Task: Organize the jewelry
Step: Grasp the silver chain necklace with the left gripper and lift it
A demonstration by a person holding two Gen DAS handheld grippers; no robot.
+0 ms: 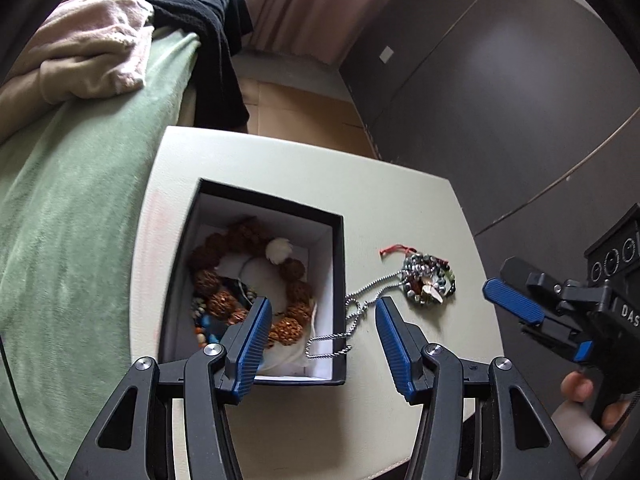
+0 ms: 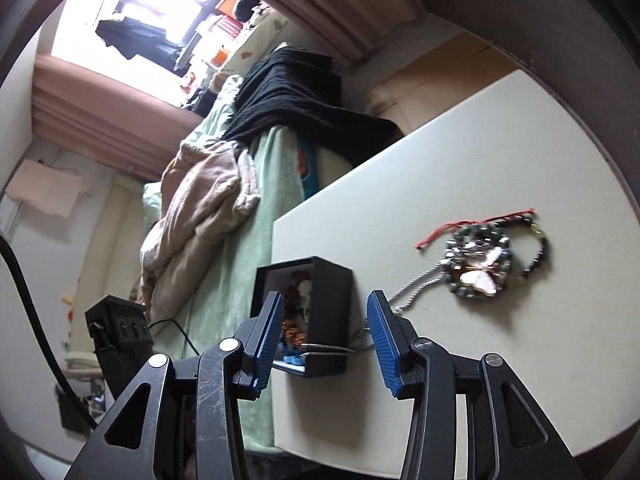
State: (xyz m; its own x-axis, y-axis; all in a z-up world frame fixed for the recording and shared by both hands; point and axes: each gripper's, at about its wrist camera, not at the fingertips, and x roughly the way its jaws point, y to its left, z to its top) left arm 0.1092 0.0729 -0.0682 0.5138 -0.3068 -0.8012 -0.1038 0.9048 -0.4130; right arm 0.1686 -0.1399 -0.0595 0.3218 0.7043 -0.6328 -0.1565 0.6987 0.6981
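Note:
A black box [image 1: 338, 264] with a white lining sits on the pale table [image 1: 280, 168]. It holds a brown seed-bead bracelet [image 1: 216, 304] and some coloured beads. A silver ball chain [image 1: 352, 320] hangs over the box's right wall and runs to a pile of bead bracelets [image 1: 430, 280] with a red cord. My left gripper [image 1: 323, 320] is open and empty above the box's near right corner. My right gripper [image 2: 325, 312] is open and empty, facing the box [image 2: 332, 312]; it also shows in the left wrist view [image 1: 512, 300]. The pile [image 2: 480, 264] lies right of it.
A bed with a green blanket [image 1: 80, 200] borders the table's left side, with a beige garment [image 1: 88, 56] and a black garment [image 1: 208, 28] on it. A dark wardrobe wall [image 1: 500, 100] stands behind the table. A black device [image 2: 120, 328] sits at the left.

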